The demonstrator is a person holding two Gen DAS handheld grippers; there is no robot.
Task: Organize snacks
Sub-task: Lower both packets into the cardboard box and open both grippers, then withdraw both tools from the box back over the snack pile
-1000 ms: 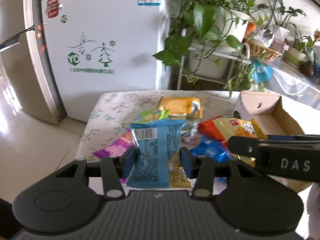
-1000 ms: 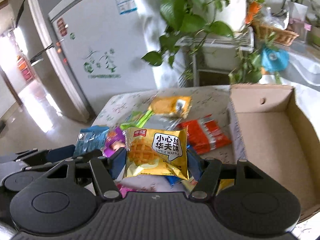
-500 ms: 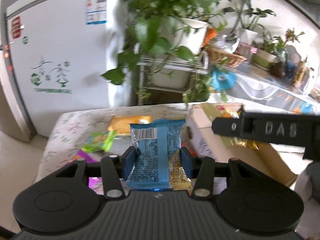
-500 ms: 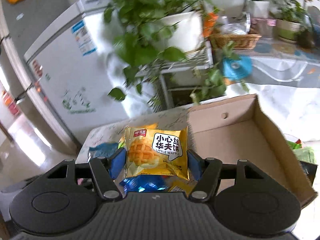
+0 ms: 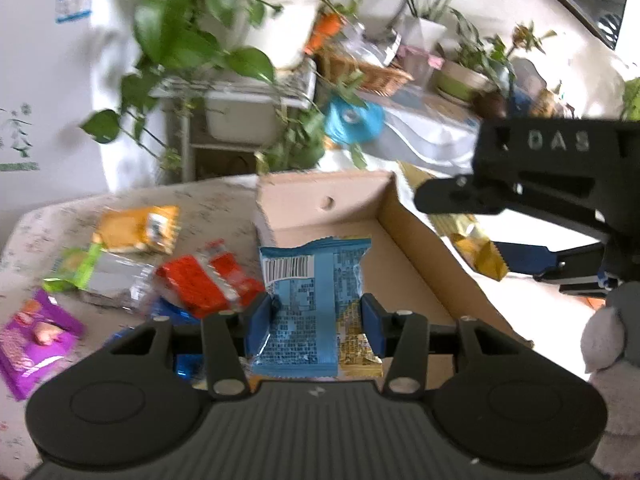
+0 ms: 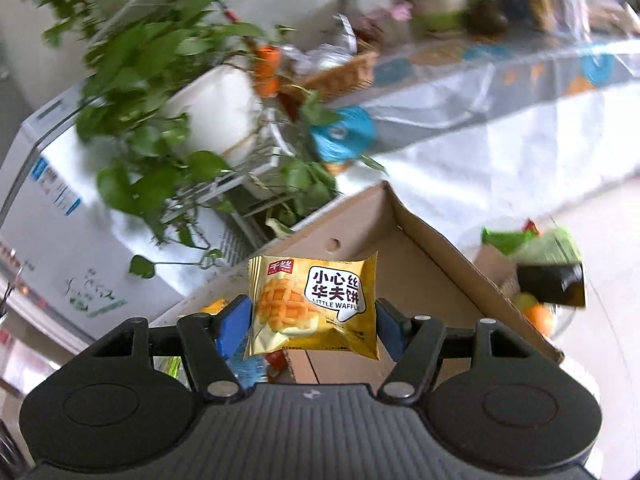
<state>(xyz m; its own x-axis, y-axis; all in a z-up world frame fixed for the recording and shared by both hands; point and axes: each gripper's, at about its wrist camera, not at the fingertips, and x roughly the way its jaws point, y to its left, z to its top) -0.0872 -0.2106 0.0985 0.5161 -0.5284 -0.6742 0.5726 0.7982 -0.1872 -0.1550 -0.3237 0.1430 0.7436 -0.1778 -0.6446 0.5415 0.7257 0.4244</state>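
My left gripper (image 5: 314, 320) is shut on a blue snack packet (image 5: 308, 280), barcode side up, held over the near left corner of an open cardboard box (image 5: 320, 200). In the same view the right gripper (image 5: 520, 264) hangs beyond the box's right wall with a yellow packet (image 5: 480, 256). In the right wrist view, my right gripper (image 6: 312, 320) carries that yellow Little Waffle packet (image 6: 316, 304) over the box (image 6: 440, 264). Its jaws are opening, and the pads still touch the packet's edges.
Loose snacks lie on the patterned table left of the box: an orange packet (image 5: 140, 228), a red one (image 5: 204, 280), a green-silver one (image 5: 96, 276) and a purple one (image 5: 32, 340). Potted plants (image 5: 224, 40) stand behind. A fruit bowl (image 6: 536, 312) sits right of the box.
Both grippers have swung right, from over the snack pile to the cardboard box, each still carrying its packet. The right wrist view has rolled, so the box now looks tilted.
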